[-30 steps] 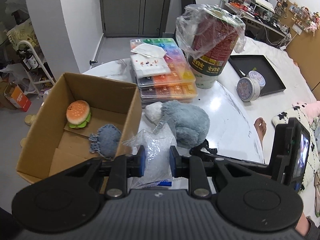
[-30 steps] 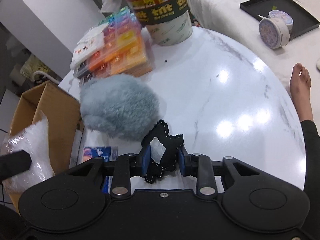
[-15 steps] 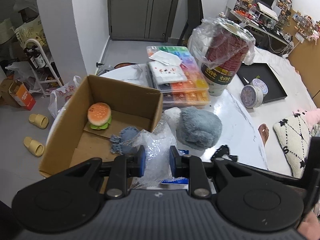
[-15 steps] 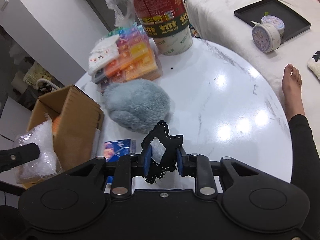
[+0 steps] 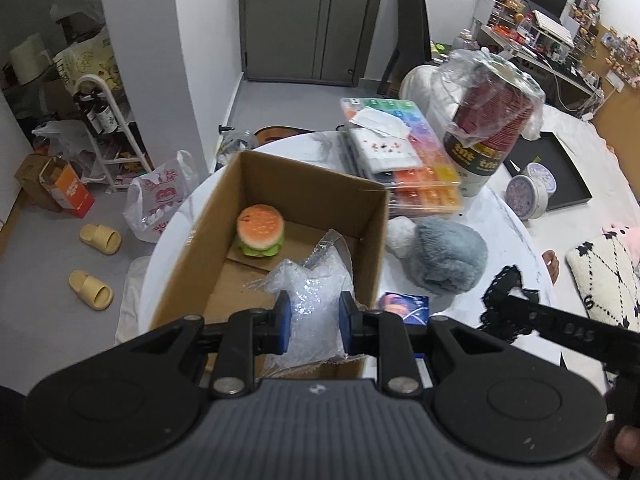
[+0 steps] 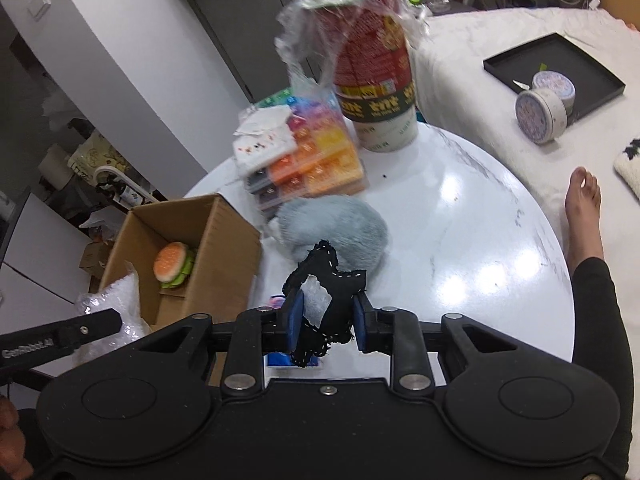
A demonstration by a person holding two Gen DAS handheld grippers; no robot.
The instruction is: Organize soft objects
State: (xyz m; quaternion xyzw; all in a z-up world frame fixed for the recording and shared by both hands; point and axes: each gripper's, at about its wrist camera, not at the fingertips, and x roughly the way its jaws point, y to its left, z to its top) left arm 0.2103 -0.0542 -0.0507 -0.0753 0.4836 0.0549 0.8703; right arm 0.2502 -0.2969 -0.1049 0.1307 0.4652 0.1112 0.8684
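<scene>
White glossy round table [image 6: 480, 216], grey floor [image 5: 60, 340]; left claw [image 5: 313, 322] gripping bubble wrap [image 5: 316, 300], right claw [image 6: 327, 322] gripping black lace [image 6: 332, 280].

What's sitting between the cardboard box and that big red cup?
A stack of colourful compartment cases, with the grey fluffy toy nearer; clearest in the left wrist view.

Your left wrist camera looks steeply down, close over the cardboard box [image 5: 304, 200]. Your right wrist camera looks down from farther right across the white table [image 6: 460, 216]. Both share the box, the burger toy [image 5: 261, 230] and the grey plush [image 5: 444, 258].
</scene>
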